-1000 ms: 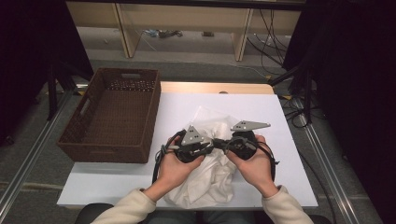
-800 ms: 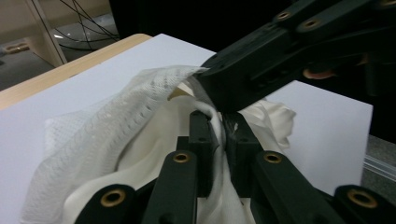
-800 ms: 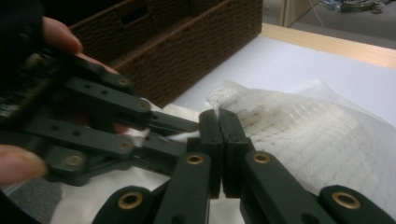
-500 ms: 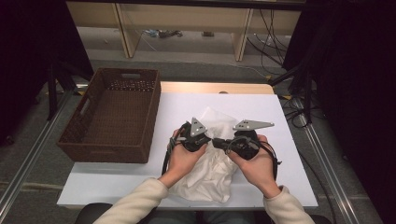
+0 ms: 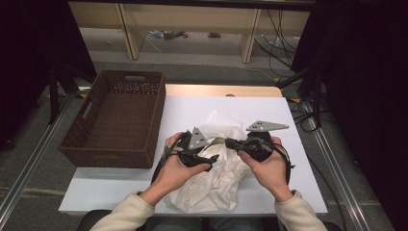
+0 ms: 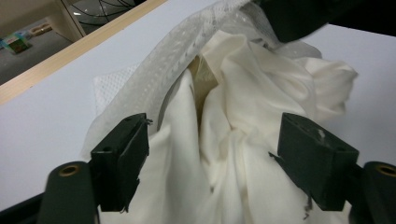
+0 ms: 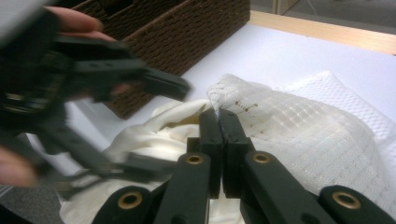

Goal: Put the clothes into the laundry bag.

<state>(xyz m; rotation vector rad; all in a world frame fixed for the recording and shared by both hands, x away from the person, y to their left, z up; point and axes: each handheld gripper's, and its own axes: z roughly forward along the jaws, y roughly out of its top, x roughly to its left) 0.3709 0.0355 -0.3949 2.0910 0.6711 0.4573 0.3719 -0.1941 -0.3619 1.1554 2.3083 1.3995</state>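
Hands come in from the near edge of the white table [image 5: 144,192] in the high view, each with a gripper, meeting over a crumpled white garment [image 5: 211,187] that lies near the front of the table, just right of an empty brown wicker basket [image 5: 115,122]. The left gripper [image 5: 211,159] sits on the cloth's left side, the right gripper [image 5: 231,142] at its upper middle, their tips close together. From the left gripper view, that gripper's two black pads [image 6: 119,161] stand wide apart, having just been opening, with cream folds [image 6: 233,140] bunched between them but not pressed, and a strip of white mesh fabric [image 6: 154,84] running up toward the other gripper's dark tip at the top edge. From the right gripper view, the right gripper [image 7: 218,122] has its pads squeezed together on the edge of the mesh layer [image 7: 289,135], which stretches taut away to the right; the left gripper [image 7: 154,84] hangs blurred at the left, in front of the basket [image 7: 196,32].
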